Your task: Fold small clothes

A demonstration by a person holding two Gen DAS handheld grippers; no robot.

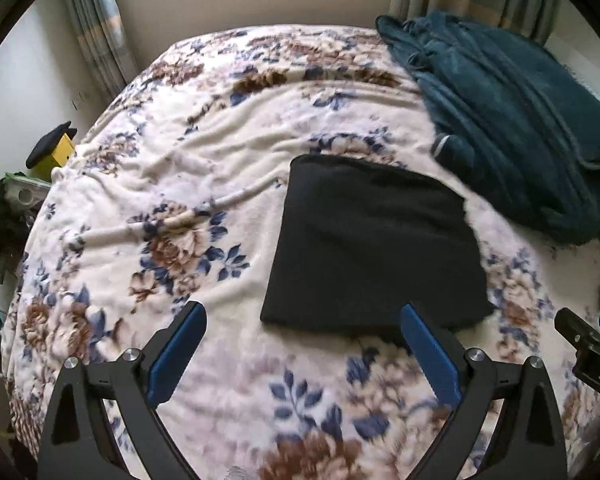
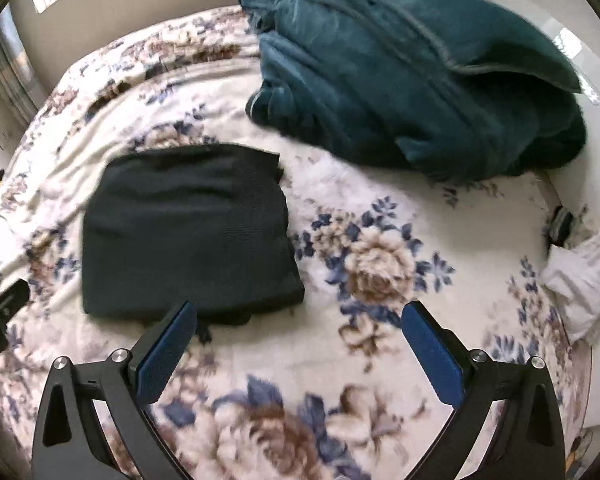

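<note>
- Black garment [image 1: 374,244]: folded into a flat, roughly square packet; lay on the floral blanket [image 1: 204,184] near the middle of the bed, touched by neither gripper.
- Left gripper [image 1: 302,342]: jaws stood wide apart, nothing between them; held above the blanket, the packet's near edge just beyond its right finger.
- Right gripper [image 2: 300,338]: jaws likewise spread wide and empty; the packet lay ahead and to its left.
- Teal fleece bundle [image 2: 400,80]: heaped, unfolded, at the far right of the bed, near the packet but apart from it.
- White cloth [image 2: 580,288]: crumpled at the bed's right edge.
- Curtains [image 1: 100,28]: hung behind the bed.
</note>
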